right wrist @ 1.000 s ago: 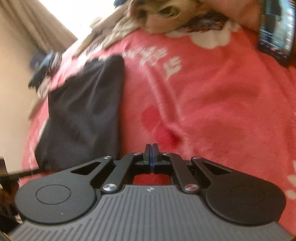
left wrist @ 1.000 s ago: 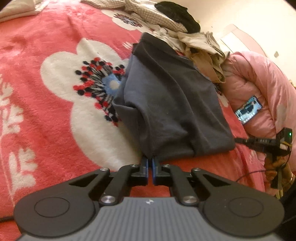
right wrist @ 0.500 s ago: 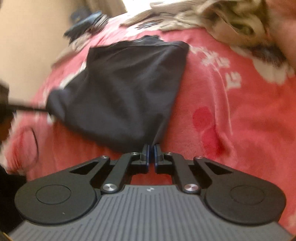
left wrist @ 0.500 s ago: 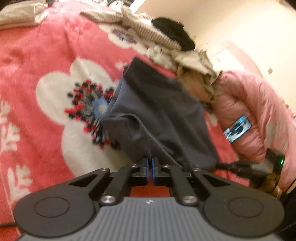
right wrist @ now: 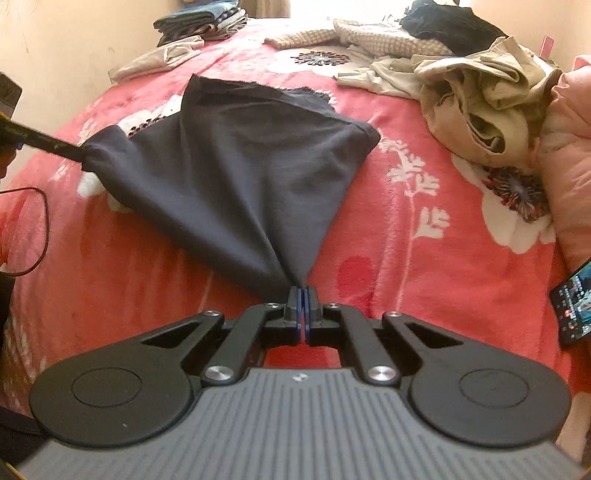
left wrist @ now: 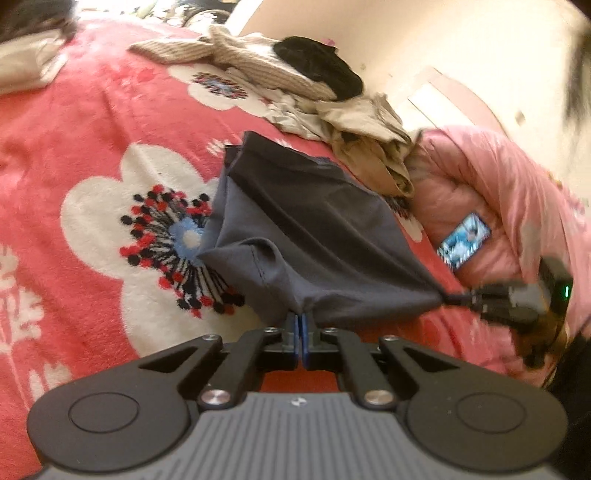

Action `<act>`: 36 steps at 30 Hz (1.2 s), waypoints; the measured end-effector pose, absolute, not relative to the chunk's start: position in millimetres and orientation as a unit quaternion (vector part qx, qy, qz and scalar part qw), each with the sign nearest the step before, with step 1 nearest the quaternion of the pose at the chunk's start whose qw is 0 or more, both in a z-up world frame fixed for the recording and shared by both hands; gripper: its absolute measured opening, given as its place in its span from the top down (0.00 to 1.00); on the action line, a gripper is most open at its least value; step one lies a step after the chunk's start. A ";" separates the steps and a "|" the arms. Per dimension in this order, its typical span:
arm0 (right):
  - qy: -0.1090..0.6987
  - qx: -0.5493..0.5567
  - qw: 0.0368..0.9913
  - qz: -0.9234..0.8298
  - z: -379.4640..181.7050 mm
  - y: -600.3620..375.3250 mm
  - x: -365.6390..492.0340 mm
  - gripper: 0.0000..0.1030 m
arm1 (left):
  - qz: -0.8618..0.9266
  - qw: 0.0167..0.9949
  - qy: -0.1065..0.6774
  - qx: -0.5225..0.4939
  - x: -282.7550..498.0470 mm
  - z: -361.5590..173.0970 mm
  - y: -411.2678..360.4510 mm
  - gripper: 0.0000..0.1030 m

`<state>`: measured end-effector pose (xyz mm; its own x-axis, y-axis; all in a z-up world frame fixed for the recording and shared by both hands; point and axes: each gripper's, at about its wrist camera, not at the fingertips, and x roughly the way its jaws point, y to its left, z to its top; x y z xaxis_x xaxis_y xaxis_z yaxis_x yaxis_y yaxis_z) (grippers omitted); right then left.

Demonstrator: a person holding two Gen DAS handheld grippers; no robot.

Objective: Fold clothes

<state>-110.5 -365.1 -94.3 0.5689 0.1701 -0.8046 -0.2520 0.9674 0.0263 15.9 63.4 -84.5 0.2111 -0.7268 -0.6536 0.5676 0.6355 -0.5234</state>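
Note:
A dark navy garment (left wrist: pixel 314 236) lies on the red floral blanket (left wrist: pixel 92 147), its near edge lifted and pulled taut. My left gripper (left wrist: pixel 299 317) is shut on its near left corner. My right gripper (right wrist: pixel 303 291) is shut on the near right corner; the garment (right wrist: pixel 236 158) fans out from it. In the left wrist view the right gripper (left wrist: pixel 458 297) shows at the right, pinching the cloth. In the right wrist view the left gripper (right wrist: pixel 74 149) shows at the left, pinching the other corner.
A heap of unfolded beige, striped and black clothes (right wrist: pixel 461 74) lies at the far side of the bed. A pink duvet (left wrist: pixel 498 192) with a lit phone (left wrist: pixel 465 240) lies on the right. Folded clothes (right wrist: pixel 199 22) are stacked at the far left. A black cable (right wrist: pixel 40 229) loops at left.
My right gripper swung to the garment's near right corner and closed on it. Both grippers have lifted the near edge, so the cloth is now stretched between them.

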 end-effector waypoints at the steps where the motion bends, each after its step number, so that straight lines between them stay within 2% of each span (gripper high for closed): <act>1: 0.448 -0.046 0.885 0.118 -93.7 -365.9 -110.2 1.00 | -0.421 0.772 0.471 -0.073 13.5 -86.1 61.8 0.98; 6: 0.480 -0.036 0.871 0.103 -119.7 -369.9 -106.5 1.00 | -0.392 0.745 0.538 -0.026 10.1 -121.1 57.6 0.98; 8: 0.487 -0.020 0.870 0.080 -123.6 -380.8 -106.8 0.98 | -0.387 0.745 0.543 -0.033 10.5 -121.2 65.0 0.97; 10: 0.482 0.008 0.874 0.059 -119.0 -396.6 -109.4 0.98 | -0.390 0.750 0.533 -0.033 10.9 -111.4 72.7 0.92; 13: 0.437 0.056 0.897 0.041 -97.2 -415.3 -108.5 0.97 | -0.391 0.758 0.521 -0.030 15.4 -95.0 80.5 0.91; 18: 0.372 0.050 0.919 0.123 -77.4 -385.9 -60.8 0.97 | -0.423 0.774 0.471 -0.027 24.9 -76.3 60.0 0.86; 23: 0.356 -0.004 0.896 0.267 -92.5 -312.0 8.2 0.96 | -0.411 0.767 0.491 0.027 21.4 -102.7 28.1 0.86; 25: 0.353 -0.025 0.880 0.316 -101.3 -286.1 35.2 0.96 | -0.401 0.770 0.496 0.018 19.1 -109.2 30.6 0.85; 30: 0.333 -0.077 0.901 0.267 -123.7 -264.8 96.1 1.00 | -0.385 0.775 0.502 -0.015 17.4 -117.9 39.0 0.84; 33: 0.308 -0.011 0.929 0.203 -115.4 -287.5 117.7 0.96 | -0.383 0.775 0.502 -0.026 16.2 -119.6 42.9 0.84; 36: 0.298 0.003 0.917 0.263 -99.6 -283.3 104.2 0.96 | -0.383 0.774 0.503 -0.037 16.7 -119.5 45.9 0.84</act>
<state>104.2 -283.3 -99.6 0.6830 0.4850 -0.5461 -0.4819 0.8611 0.1621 16.7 45.9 -119.5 0.1999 -0.6302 -0.7503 0.5556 0.7036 -0.4430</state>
